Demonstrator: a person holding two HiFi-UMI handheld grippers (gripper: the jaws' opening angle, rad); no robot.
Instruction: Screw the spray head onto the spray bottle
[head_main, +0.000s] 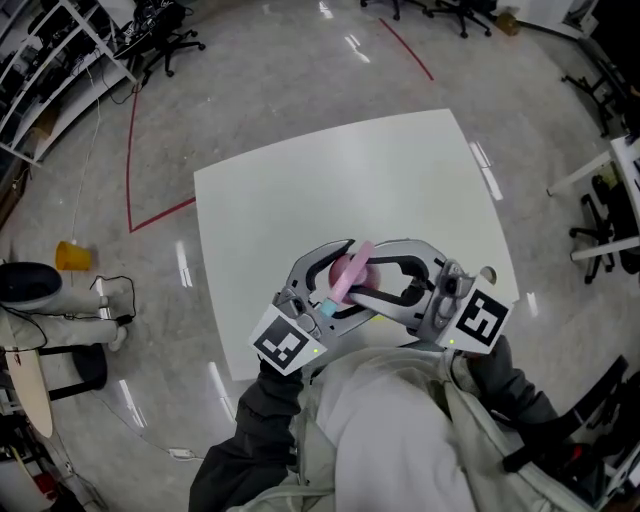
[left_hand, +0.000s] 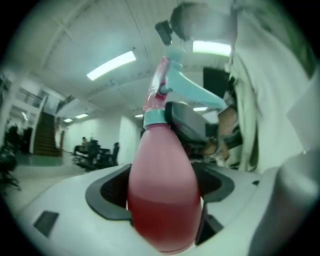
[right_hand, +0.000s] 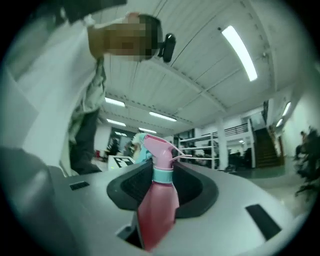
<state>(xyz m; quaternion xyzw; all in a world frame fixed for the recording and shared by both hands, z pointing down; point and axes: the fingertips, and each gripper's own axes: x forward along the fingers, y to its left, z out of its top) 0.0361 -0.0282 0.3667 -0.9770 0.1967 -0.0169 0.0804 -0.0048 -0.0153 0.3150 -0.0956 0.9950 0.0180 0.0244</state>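
A pink spray bottle (head_main: 352, 268) with a teal collar (right_hand: 162, 175) and a pink-and-teal spray head (right_hand: 159, 146) hangs in the air over the near edge of the white table (head_main: 330, 170). My left gripper (head_main: 340, 283) comes in from the left. In the left gripper view (left_hand: 162, 197) its jaws clasp the wide, half-full bottle body (left_hand: 162, 185). My right gripper (head_main: 378, 275) comes from the right. Its dark pads (right_hand: 192, 187) sit against the collar just under the spray head (left_hand: 175, 80). One right pad (left_hand: 186, 121) shows behind the neck.
Both grippers are close to the person's chest, with grey sleeves (head_main: 250, 440) below them. Beyond the table lie red floor tape (head_main: 131, 150), a yellow cup (head_main: 71, 256), office chairs (head_main: 165, 40), a rack (head_main: 50, 70) at far left and another table (head_main: 625, 165) at right.
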